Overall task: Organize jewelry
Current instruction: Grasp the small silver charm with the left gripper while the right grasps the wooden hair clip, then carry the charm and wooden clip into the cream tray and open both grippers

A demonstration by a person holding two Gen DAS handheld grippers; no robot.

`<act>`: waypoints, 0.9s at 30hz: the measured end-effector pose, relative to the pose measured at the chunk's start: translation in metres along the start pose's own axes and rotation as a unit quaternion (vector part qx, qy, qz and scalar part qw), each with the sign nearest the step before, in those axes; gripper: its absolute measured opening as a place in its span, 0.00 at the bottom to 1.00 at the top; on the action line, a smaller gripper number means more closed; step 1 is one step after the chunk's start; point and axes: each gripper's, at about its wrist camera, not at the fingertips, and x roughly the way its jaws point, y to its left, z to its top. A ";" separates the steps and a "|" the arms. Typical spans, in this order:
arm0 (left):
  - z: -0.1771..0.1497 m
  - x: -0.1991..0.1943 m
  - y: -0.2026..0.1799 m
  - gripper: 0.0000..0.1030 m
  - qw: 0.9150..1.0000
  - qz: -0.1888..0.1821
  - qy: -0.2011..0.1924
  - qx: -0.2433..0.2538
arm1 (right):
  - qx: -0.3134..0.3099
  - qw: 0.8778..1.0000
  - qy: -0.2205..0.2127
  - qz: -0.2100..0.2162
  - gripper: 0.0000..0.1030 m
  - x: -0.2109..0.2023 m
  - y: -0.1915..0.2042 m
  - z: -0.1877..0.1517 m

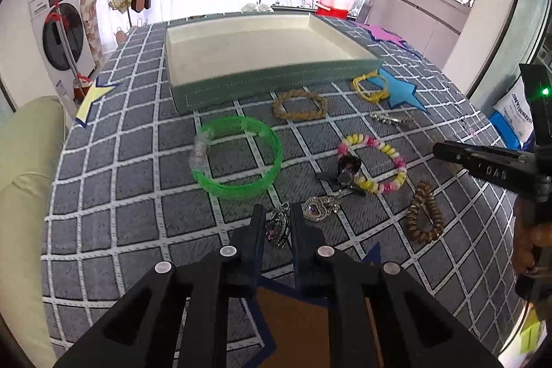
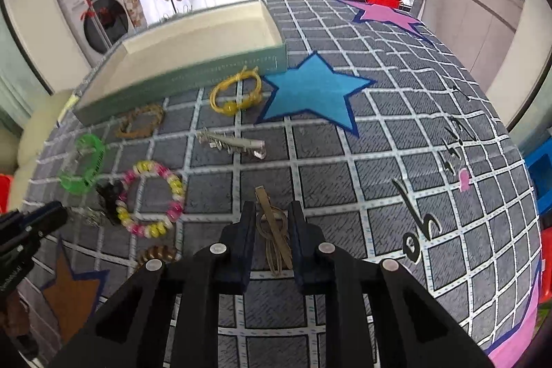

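Note:
A green tray (image 1: 262, 85) with a cream inside stands at the far side of the checked cloth; it also shows in the right wrist view (image 2: 193, 71). My left gripper (image 1: 277, 223) is shut on a silver charm brooch (image 1: 276, 228). My right gripper (image 2: 272, 223) is shut on a bronze hair clip (image 2: 274, 226). On the cloth lie a green bangle (image 1: 238, 157), a braided tan bracelet (image 1: 299, 106), a yellow cord bracelet (image 2: 236, 92), a pink and yellow bead bracelet (image 2: 151, 199), a silver heart pendant (image 1: 315, 209), a brown coil hair tie (image 1: 424, 212) and a silver hair clip (image 2: 231, 142).
Felt stars lie on the cloth: blue (image 2: 310, 92), purple (image 2: 383, 14), yellow (image 1: 91, 99) and brown (image 2: 74, 295). A black clip (image 1: 348, 168) rests by the bead bracelet. A pale sofa arm (image 1: 24, 168) is at the left edge. A washing machine (image 1: 62, 33) stands behind.

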 end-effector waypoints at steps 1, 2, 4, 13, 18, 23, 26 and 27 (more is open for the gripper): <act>0.001 -0.003 0.000 0.28 1.000 -0.003 -0.002 0.002 | 0.004 1.000 -0.003 0.007 0.20 -0.004 0.000 0.005; 0.002 -0.004 0.000 0.28 1.000 -0.004 -0.003 0.002 | 0.006 1.000 -0.005 0.012 0.20 -0.006 0.000 0.008; 0.005 -0.007 0.001 0.28 1.000 -0.010 -0.004 0.001 | 0.007 1.000 -0.011 0.023 0.20 -0.013 0.001 0.015; 0.047 -0.036 0.014 0.28 0.999 -0.030 -0.038 -0.013 | 0.017 0.997 -0.023 0.078 0.20 -0.027 0.013 0.063; 0.082 -0.041 0.023 0.27 0.998 -0.022 -0.054 -0.013 | 0.017 0.994 -0.028 0.103 0.20 -0.024 0.022 0.097; 0.126 -0.027 0.032 0.28 0.997 -0.018 -0.068 -0.030 | 0.018 0.993 -0.026 0.114 0.20 -0.011 0.030 0.135; 0.152 -0.008 0.036 0.27 0.997 -0.012 -0.065 -0.033 | 0.019 0.992 -0.019 0.122 0.20 0.004 0.035 0.159; 0.160 0.001 0.039 0.28 0.997 -0.005 -0.065 -0.034 | 0.021 0.992 -0.017 0.124 0.20 0.010 0.036 0.167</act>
